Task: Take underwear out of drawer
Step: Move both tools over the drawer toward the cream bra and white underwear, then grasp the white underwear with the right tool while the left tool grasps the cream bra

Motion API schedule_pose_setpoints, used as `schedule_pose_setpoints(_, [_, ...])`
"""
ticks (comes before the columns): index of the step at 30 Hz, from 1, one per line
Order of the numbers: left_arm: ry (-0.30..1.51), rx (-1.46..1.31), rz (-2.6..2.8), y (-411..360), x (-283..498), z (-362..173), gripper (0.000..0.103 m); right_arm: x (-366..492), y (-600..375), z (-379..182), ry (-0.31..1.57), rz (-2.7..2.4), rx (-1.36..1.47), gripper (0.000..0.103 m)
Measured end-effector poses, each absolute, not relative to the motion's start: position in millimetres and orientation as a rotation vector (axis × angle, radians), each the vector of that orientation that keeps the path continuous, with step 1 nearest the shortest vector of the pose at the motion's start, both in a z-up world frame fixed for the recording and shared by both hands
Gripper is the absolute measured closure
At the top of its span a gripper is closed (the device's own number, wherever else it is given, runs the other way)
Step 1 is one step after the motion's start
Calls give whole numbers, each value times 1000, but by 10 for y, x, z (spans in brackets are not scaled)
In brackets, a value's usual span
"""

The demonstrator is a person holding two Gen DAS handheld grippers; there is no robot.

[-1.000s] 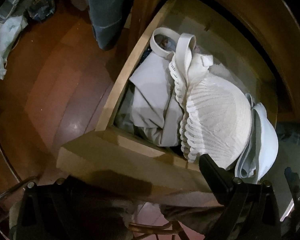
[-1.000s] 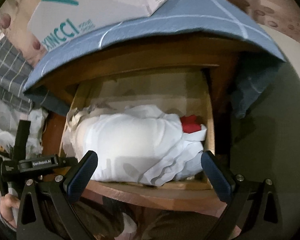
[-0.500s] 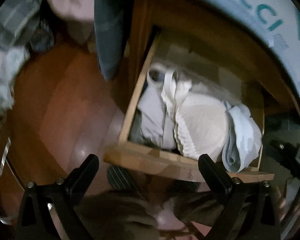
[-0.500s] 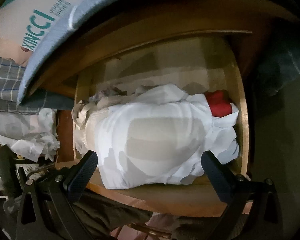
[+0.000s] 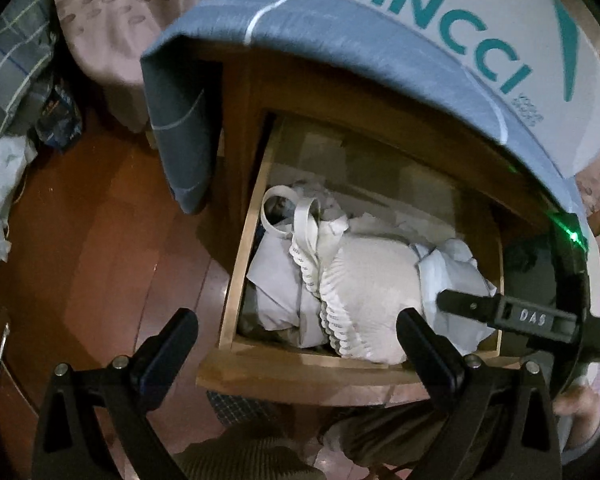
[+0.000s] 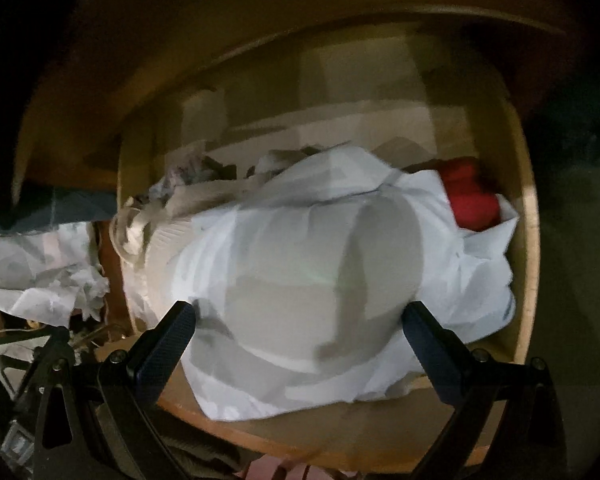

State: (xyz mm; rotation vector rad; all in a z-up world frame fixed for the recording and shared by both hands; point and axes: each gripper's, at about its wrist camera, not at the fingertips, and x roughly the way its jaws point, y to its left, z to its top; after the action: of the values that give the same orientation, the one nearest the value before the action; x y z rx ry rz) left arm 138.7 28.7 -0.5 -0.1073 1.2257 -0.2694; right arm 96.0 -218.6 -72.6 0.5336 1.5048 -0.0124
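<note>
Softly domed white bra [image 6: 300, 280] fills wooden drawer [image 6: 530, 240].

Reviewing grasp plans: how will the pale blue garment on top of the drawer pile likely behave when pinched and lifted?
The pale blue garment looks thin and creased, so probably floppy and light. It drapes over the drawer front and may drag. The right gripper is open at it.

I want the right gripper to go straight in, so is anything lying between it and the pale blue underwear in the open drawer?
Nothing visible does. The right gripper is open, its fingers either side of the pale blue underwear, which lies on top of the pile at the front of the drawer. The red item sits behind it, out of the path.
</note>
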Motion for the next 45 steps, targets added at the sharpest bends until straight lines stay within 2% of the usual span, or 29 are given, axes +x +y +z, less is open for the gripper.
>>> schedule_pose_setpoints(11, [1270, -124, -262, 253, 1418, -246, 1, 984, -2129, -868, 1516, 1, 497, 0])
schedule_pose_setpoints(13, [1274, -124, -262, 246, 1412, -253, 1, 957, -2097, -847, 1503, 16, 472, 7])
schedule_pose_setpoints(14, [1272, -122, -264, 243, 1411, -249, 1, 941, -2086, -827, 1493, 27, 469, 15])
schedule_pose_setpoints(17, [1272, -115, -261, 223, 1408, -243, 1, 911, -2044, -753, 1479, 55, 436, 50])
schedule_pose_setpoints(18, [1274, -115, -262, 212, 1407, -246, 1, 892, -2030, -738, 1478, 59, 415, 58])
schedule_pose_setpoints(24, [1274, -99, -284, 109, 1373, -214, 1, 795, -1985, -576, 1424, 42, 328, 79])
schedule_pose_setpoints(33, [1273, -92, -326, -101, 1382, -123, 1, 622, -2302, -355, 1354, -36, 288, 87])
schedule_pose_setpoints(40, [1304, -48, -354, -406, 1430, -206, 1, 514, -2452, -270, 1338, -60, 251, 88])
schedule_pose_setpoints(45, [1348, -77, -329, -546, 1525, -363, 1, 506, -2571, -345, 1345, -31, 343, 88])
